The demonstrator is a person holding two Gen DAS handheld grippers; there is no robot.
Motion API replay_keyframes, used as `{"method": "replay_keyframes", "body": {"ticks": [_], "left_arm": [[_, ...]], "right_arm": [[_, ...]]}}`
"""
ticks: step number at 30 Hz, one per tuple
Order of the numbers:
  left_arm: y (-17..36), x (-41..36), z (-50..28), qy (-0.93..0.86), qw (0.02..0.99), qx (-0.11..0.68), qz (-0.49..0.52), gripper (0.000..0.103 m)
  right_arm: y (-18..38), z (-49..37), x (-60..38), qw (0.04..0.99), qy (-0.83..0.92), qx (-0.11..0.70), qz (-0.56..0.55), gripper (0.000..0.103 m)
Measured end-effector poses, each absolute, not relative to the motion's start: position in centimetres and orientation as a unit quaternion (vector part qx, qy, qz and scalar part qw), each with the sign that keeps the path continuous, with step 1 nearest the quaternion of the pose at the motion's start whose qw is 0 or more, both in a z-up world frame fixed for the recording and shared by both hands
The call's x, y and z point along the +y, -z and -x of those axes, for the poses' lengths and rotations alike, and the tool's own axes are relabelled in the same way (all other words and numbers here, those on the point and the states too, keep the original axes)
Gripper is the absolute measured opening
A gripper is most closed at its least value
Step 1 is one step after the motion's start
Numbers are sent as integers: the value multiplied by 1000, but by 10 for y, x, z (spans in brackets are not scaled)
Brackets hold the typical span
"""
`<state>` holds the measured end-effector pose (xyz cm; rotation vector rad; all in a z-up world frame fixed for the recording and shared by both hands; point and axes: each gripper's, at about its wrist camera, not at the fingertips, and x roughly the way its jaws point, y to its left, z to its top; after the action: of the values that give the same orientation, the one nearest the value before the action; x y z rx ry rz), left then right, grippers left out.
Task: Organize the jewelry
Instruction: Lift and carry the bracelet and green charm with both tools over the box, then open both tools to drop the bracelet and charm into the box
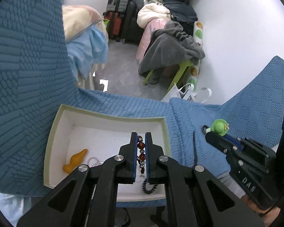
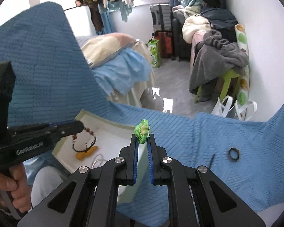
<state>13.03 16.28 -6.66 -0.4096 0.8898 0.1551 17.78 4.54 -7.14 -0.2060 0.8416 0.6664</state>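
Note:
A pale green box (image 1: 111,116) with a white inside lies on the blue quilted bedcover. My left gripper (image 1: 141,135) is shut on an amber-and-dark beaded bracelet (image 1: 141,152) and holds it over the box; in the right wrist view the bracelet (image 2: 84,139) hangs from it (image 2: 81,126). In the box lie an orange pendant (image 1: 74,162), a white cord (image 1: 93,160) and a dark blue bead strand (image 1: 148,188). My right gripper (image 2: 142,136) is shut on a green knitted hair clip (image 2: 142,131) beside the box's right wall (image 2: 140,162); the clip also shows in the left wrist view (image 1: 219,126).
A black hair tie (image 2: 233,154) and a thin black hairpin (image 2: 212,160) lie on the bedcover (image 2: 198,141) to the right of the box. The bedcover's edge drops to the floor beyond. A white bag (image 2: 225,107) stands by the wall.

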Motion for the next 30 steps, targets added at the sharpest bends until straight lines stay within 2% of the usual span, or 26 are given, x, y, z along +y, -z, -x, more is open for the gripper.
{"method": "replay_keyframes", "body": {"ticks": [21, 23, 24, 25, 26, 27, 30], "left_arm": [[121, 191, -109, -84, 847, 483, 207, 7], [120, 192, -108, -85, 844, 487, 211, 7], [120, 194, -108, -85, 843, 487, 212, 11], [118, 194, -107, -87, 843, 486, 215, 24], [116, 193, -106, -89, 845, 482, 214, 34], [112, 192, -105, -92, 849, 476, 212, 49], [103, 187, -106, -88, 856, 462, 213, 51]], "right_arm": [[146, -149, 81, 819, -313, 466, 119, 8], [145, -150, 80, 817, -314, 471, 112, 12], [144, -150, 78, 817, -316, 471, 108, 16], [140, -150, 76, 818, -318, 467, 105, 29], [138, -150, 74, 820, -321, 463, 102, 35], [134, -149, 72, 821, -327, 457, 101, 35], [123, -148, 67, 826, -331, 445, 100, 36]]}}
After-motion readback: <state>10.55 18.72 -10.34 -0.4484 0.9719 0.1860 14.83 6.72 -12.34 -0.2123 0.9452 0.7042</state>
